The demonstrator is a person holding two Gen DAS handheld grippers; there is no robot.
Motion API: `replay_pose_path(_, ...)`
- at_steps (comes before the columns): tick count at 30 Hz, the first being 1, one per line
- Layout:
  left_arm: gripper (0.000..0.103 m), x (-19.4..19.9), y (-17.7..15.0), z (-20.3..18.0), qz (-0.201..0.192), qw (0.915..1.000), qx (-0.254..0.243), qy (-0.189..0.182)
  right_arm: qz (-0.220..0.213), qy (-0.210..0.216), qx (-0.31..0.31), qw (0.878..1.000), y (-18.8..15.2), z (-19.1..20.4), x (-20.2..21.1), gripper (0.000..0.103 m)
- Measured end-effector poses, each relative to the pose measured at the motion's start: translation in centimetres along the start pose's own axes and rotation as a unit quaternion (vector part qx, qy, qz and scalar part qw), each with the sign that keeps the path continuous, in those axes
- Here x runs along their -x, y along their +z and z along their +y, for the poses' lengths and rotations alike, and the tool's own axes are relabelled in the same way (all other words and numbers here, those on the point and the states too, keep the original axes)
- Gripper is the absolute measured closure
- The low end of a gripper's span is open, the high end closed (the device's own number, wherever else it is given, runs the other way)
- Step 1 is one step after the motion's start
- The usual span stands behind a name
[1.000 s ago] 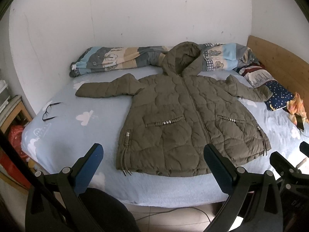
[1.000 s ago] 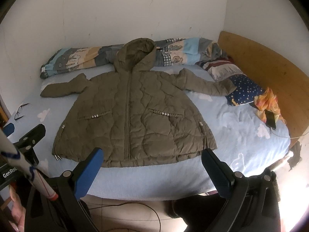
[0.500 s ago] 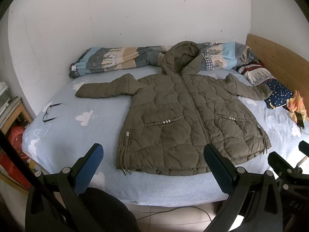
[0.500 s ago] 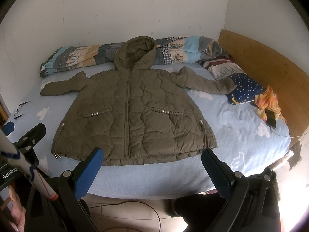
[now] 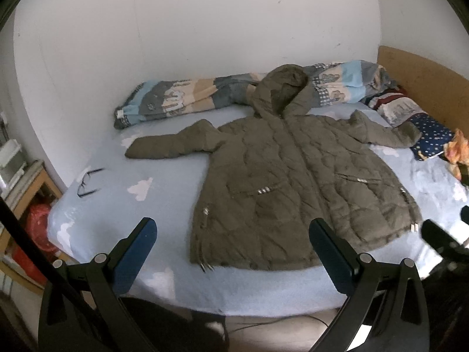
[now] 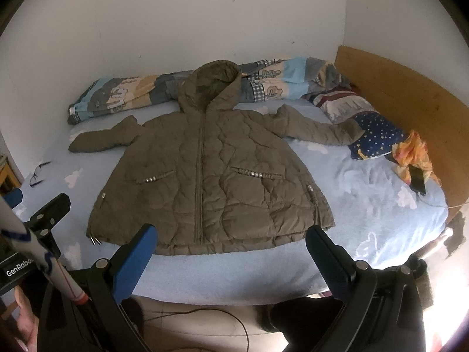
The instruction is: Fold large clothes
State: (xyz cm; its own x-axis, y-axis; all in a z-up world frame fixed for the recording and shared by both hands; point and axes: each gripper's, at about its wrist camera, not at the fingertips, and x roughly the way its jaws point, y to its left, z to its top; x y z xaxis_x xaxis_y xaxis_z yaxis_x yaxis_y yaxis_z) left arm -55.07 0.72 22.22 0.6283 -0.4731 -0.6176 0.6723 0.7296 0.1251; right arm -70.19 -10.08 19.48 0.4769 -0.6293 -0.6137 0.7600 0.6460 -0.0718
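An olive quilted hooded jacket (image 5: 293,182) lies flat, front up and zipped, on the light blue bed (image 5: 152,158), sleeves spread to both sides. It also shows in the right wrist view (image 6: 205,176). My left gripper (image 5: 231,245) is open and empty, held off the bed's near edge by the jacket's hem. My right gripper (image 6: 230,249) is open and empty, also just off the near edge at the hem. The left gripper shows at the left edge of the right wrist view (image 6: 49,211).
A rolled patterned quilt (image 5: 187,99) lies along the wall behind the hood. Pillows (image 6: 378,138), an orange cloth and a phone (image 6: 417,179) lie at the right by the wooden headboard (image 6: 410,96). Glasses (image 5: 88,182) lie on the bed's left. A shelf stands at the left.
Both grippers have moved slightly closer to the bed; the jacket sits a little lower and larger in view. The jacket itself has not moved.
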Motion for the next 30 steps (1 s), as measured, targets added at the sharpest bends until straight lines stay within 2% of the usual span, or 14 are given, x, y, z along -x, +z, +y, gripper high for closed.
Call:
replay_pose_path(3, 0.0, -2.5, 2.1, 0.3, -0.001, 1.0, -0.003, 0.009, -0.001, 0.0, -0.008, 1.0, 0.7, -1.5, -1.3, 0.0)
replay_pose_path(6, 0.0, -5.5, 5.1, -0.4, 0.0, 0.9999, -0.01, 0.008, 0.014, 0.002, -0.043, 0.999, 2.0, -4.4, -2.9, 0.0)
replay_pose_path(11, 0.0, -13.4, 10.1, -3.5, 0.011, 0.9997, -0.019, 0.002, 0.019, -0.017, -0.128, 0.991, 4.8, -10.8, -5.4, 0.0)
replay_pose_path(15, 0.0, -21.5, 11.1, -6.1, 0.045, 0.9988, -0.015, -0.009, 0.027, -0.025, -0.189, 0.981, 6.5, -15.2, -8.2, 0.0)
replay_pose_path(17, 0.0, -24.9, 10.0, -6.6, 0.069, 0.9973, -0.023, 0.005, 0.035, -0.023, -0.217, 0.975, 7.3, -16.6, -9.8, 0.0)
replay_pose_path(18, 0.0, -26.3, 9.7, -6.7, 0.094, 0.9951, -0.026, 0.019, 0.043, -0.018, -0.231, 0.972, 7.5, -17.0, -10.8, 0.0)
replay_pose_path(19, 0.0, -27.6, 9.8, -6.6, 0.122, 0.9922, -0.023, 0.008, 0.047, -0.017, -0.236, 0.97, 7.8, -17.5, -11.9, 0.0)
replay_pose_path(20, 0.0, -28.2, 9.9, -6.4, 0.134, 0.9907, -0.019, -0.014, 0.052, -0.015, -0.231, 0.971, 8.2, -17.9, -13.5, 0.0)
replay_pose_path(22, 0.0, -28.4, 10.1, -6.0, 0.133, 0.9906, -0.021, -0.02, 0.087, -0.009, -0.228, 0.97, 8.4, -18.8, -17.3, 0.0)
replay_pose_path(24, 0.0, -28.1, 10.2, -5.5, 0.126, 0.9914, -0.034, -0.016, 0.125, 0.019, -0.243, 0.962, 7.6, -20.0, -21.8, 0.001)
replay_pose_path(25, 0.0, -28.0, 10.4, -5.4, 0.125, 0.9913, -0.034, -0.019, 0.161, 0.03, -0.252, 0.954, 6.8, -20.9, -24.4, 0.007)
replay_pose_path(28, 0.0, -27.7, 11.2, -4.8, 0.116, 0.9924, -0.028, -0.029, 0.223, 0.045, -0.273, 0.935, 4.3, -21.9, -28.9, 0.02)
replay_pose_path(30, 0.0, -27.6, 11.4, -4.8, 0.115, 0.9926, -0.023, -0.034, 0.246, 0.034, -0.27, 0.93, 3.2, -22.4, -30.7, 0.022)
